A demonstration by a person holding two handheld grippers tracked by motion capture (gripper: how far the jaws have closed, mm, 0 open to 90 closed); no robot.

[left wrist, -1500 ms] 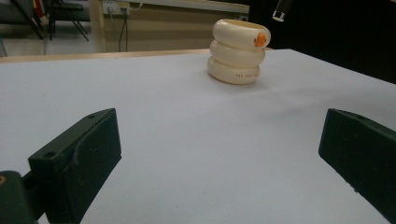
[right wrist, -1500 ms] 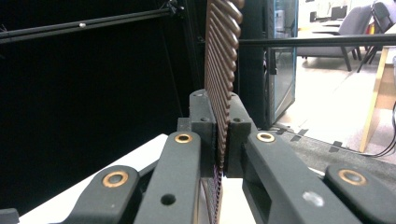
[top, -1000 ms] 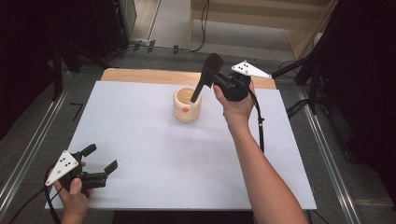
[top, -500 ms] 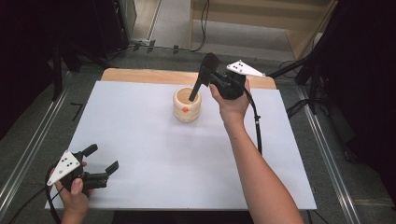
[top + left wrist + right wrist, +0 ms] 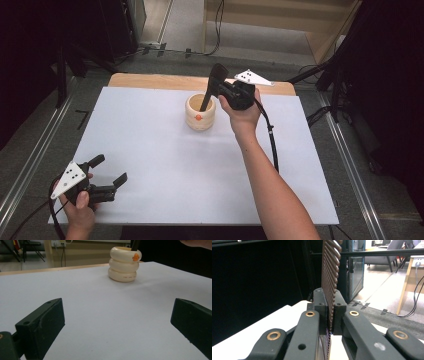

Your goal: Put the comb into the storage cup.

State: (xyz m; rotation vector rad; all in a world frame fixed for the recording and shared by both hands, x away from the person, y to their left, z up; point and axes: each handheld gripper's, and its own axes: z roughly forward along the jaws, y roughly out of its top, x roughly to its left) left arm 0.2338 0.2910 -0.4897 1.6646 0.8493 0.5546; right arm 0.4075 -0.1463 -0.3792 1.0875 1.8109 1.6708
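Tabletop [image 5: 150, 145]: smooth white sheet, wooden far edge | cream 3-ringed holder [image 5: 200, 113] | right claw [image 5: 218, 80] clamping ribbed dark tool [image 5: 329, 277], tip inside holder | left claw [image 5: 107, 170] wide, well apart

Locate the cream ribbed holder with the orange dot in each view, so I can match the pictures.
High view: the cream ribbed holder with the orange dot stands at upper centre on the white table sheet, with a dark ridged comb dipping into it.
Left gripper view: top centre, beyond the open jaws.
Right gripper view: not visible; the comb is clamped between the jaws.
Shared landmark: the comb.
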